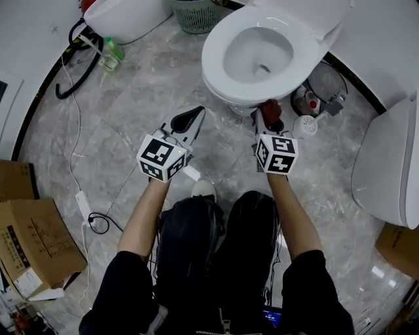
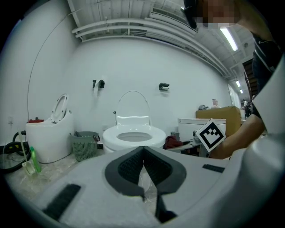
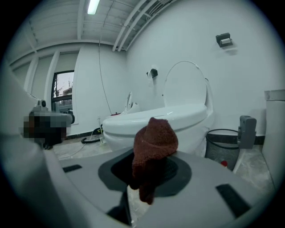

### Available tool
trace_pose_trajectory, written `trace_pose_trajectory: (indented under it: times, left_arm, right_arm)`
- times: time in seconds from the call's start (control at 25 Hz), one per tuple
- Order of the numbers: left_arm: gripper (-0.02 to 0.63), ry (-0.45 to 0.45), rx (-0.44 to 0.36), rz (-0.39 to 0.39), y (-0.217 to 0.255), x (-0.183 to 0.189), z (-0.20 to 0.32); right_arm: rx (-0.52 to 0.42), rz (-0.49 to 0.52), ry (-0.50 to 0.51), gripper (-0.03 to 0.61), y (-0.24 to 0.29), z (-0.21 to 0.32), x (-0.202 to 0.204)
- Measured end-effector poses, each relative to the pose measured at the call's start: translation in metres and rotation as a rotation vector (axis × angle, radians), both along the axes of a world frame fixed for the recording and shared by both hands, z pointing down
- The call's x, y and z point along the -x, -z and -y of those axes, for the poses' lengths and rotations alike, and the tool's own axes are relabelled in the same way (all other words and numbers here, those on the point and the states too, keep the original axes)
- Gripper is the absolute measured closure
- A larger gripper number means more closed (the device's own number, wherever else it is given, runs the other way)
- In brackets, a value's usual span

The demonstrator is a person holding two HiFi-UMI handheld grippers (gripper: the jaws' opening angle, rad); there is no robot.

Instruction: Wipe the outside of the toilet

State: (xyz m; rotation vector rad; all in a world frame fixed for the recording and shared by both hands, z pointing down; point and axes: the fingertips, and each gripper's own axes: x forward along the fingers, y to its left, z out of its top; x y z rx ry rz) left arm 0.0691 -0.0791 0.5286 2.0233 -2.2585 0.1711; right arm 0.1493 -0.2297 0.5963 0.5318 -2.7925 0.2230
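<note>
The white toilet (image 1: 258, 52) stands at the top of the head view with its lid up and seat down. My right gripper (image 1: 267, 114) is shut on a dark red cloth (image 1: 271, 108), held just in front of the bowl's lower front. In the right gripper view the cloth (image 3: 153, 149) bunches up between the jaws, with the toilet (image 3: 156, 122) close behind it. My left gripper (image 1: 191, 121) is shut with nothing in it, a short way left of the bowl. The left gripper view shows the toilet (image 2: 133, 136) straight ahead past the closed jaws.
A green basket (image 1: 196, 14) and a second white toilet (image 1: 127, 16) stand at the back left, with a green bottle (image 1: 111, 53) and black cable (image 1: 75, 72). A bin (image 1: 324, 85) and brush (image 1: 308, 124) sit right of the bowl. Cardboard boxes (image 1: 33, 242) lie at left.
</note>
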Motion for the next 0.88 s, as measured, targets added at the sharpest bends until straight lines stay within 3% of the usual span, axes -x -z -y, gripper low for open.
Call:
trace_pose_trajectory:
  times: [0.32, 0.48, 0.76, 0.88]
  left_arm:
    - [0.606, 0.028, 0.015, 0.011, 0.0, 0.01, -0.021]
    - [0.606, 0.019, 0.017, 0.007, -0.004, 0.011, -0.018]
    - [0.606, -0.012, 0.01, -0.001, -0.01, 0.011, 0.0]
    - [0.606, -0.027, 0.016, -0.008, -0.015, 0.01, 0.004]
  right_arm:
    - [0.001, 0.018, 0.144, 0.491, 0.003, -0.06, 0.029]
    - [0.005, 0.046, 0.223, 0.489, 0.004, -0.067, 0.02]
    - [-0.043, -0.026, -0.011, 0.489, -0.017, 0.051, -0.052]
    - [-0.087, -0.066, -0.079, 0.489, -0.02, 0.107, -0.061]
